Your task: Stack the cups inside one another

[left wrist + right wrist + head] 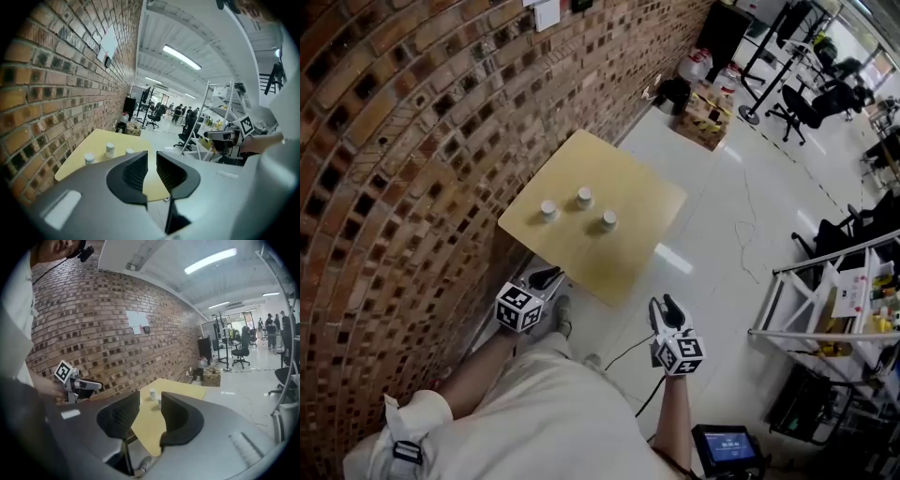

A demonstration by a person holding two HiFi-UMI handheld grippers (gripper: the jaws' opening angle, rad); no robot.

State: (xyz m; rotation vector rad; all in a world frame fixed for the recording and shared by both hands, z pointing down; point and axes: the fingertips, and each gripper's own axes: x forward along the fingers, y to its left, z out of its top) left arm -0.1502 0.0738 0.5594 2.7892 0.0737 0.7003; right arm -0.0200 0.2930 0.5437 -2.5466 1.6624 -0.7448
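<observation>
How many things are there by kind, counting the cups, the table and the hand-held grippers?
White cups: 3
Yellow table: 1
Hand-held grippers, left and right: 2
Total: 6

So the desk (630,274) has one edge along the brick wall (394,187). Three cups stand apart around its middle: left cup (547,210) closest to the wall edge, middle cup (584,197) a bit farther back, right cup (608,220) toward the open side. Left claw (546,277) is just off the near edge, right claw (667,307) past the near corner over the floor (731,234). Box (705,117) sits on the floor beyond the far corner.
</observation>
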